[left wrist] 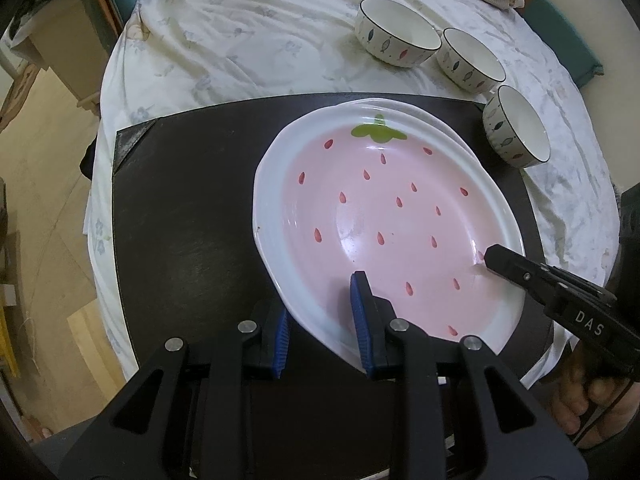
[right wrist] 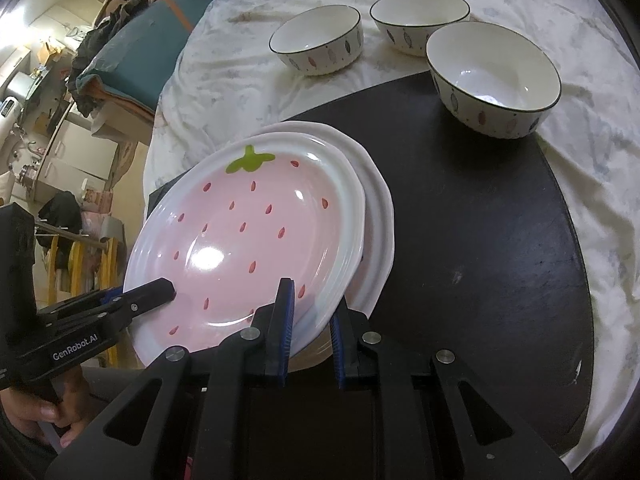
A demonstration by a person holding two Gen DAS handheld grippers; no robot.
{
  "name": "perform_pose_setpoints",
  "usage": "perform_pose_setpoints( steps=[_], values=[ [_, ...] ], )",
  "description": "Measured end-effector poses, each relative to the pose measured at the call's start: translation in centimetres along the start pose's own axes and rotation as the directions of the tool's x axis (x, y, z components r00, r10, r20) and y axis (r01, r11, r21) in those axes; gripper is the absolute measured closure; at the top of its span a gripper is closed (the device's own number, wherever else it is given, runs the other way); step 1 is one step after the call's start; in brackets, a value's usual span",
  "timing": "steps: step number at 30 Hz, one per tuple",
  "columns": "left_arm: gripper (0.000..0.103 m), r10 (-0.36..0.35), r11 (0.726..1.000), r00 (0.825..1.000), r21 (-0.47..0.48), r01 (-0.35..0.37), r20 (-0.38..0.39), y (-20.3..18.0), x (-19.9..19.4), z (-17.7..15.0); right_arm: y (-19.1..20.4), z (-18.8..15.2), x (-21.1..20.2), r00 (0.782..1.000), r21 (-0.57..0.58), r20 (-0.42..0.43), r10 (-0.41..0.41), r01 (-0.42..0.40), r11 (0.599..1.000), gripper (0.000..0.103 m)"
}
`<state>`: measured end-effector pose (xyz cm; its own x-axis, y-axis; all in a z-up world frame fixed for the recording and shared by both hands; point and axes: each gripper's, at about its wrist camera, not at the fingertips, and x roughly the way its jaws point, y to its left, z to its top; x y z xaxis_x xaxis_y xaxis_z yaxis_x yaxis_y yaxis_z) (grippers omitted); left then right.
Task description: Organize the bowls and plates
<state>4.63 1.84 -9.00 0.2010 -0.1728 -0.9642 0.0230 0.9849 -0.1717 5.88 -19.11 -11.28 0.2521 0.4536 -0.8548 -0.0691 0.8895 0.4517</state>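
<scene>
Altogether two plates point(right wrist: 256, 236) (stacked), three bowls point(right wrist: 494, 80)

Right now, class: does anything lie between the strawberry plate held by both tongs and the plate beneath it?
Nothing visible does. The strawberry plate hangs tilted over the white plate below; the three bowls stand apart, further back.

two plates point(right wrist: 256, 236), three bowls point(right wrist: 494, 80), two hand-held grippers point(left wrist: 322, 320)

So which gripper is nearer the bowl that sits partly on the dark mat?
Right. The right gripper clamps the strawberry plate's rim on the side toward that bowl; the left gripper clamps the opposite rim.
</scene>
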Motion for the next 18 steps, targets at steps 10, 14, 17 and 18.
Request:
perform_pose_setpoints(
  steps=[10, 14, 17, 18],
  values=[
    [0.079, 0.045, 0.999, 0.999, 0.018, -0.044, -0.023, -0.60, 0.24, 0.20, -0.18, -0.08, 0.68, 1.000, 0.008, -0.028, -0.005, 0.005, 1.000, 0.084],
    [0.079, 0.056, 0.998, 0.998, 0.026, -0.056, -0.027, -0.83, 0.37, 0.24, -0.37, -0.21, 1.02, 0.999, 0.012, -0.035, -0.003, 0.003, 1.000, 0.084],
    [0.078, 0.065, 0.998, 0.997, 0.022, -0.065, -0.037, -0.66, 0.55, 0.38, -0.46, -0.23, 1.02, 0.999, 0.013, -0.037, -0.003, 0.004, 1.000, 0.084],
    [0.078, 0.068, 0.998, 0.997, 0.018, -0.067, -0.043, -0.58, 0.63, 0.41, -0.49, -0.26, 1.06, 0.999, 0.013, -0.041, -0.003, 0.004, 1.000, 0.084]
  ],
)
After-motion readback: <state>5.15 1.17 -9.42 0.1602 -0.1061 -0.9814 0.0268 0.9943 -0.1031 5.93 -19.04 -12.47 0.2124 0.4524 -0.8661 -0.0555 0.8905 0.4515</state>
